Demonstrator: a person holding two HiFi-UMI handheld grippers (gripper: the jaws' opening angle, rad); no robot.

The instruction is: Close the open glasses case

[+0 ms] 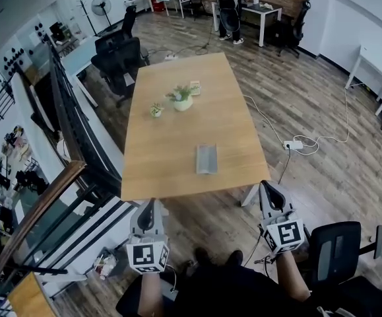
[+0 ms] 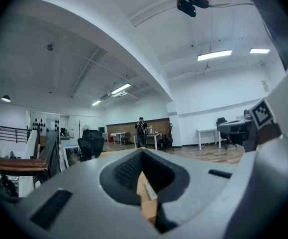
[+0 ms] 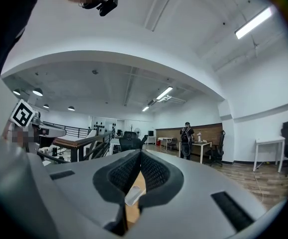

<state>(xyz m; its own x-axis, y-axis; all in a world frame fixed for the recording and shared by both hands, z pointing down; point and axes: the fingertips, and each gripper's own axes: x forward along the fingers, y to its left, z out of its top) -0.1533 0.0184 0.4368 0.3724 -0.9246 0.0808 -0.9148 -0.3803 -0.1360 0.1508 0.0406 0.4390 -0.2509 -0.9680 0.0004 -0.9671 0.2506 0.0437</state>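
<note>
The case lies open on the wooden bench, right of the bench's middle and close to its near edge, with its long side running near to far. Nothing touches it.

Both grippers are held level off the near edge of the bench, well apart from the case. The left gripper is to the near left of the case and the right gripper to the near right. In the left gripper view its jaws are together at the tips with nothing between them, and the case shows small through the slot below the tips. The right gripper's jaws are also fully closed and empty, and the case shows through their slot too.

Farther along the bench stand a plant in a white pot and a smaller pot to its left. A person stands at a far table.
</note>
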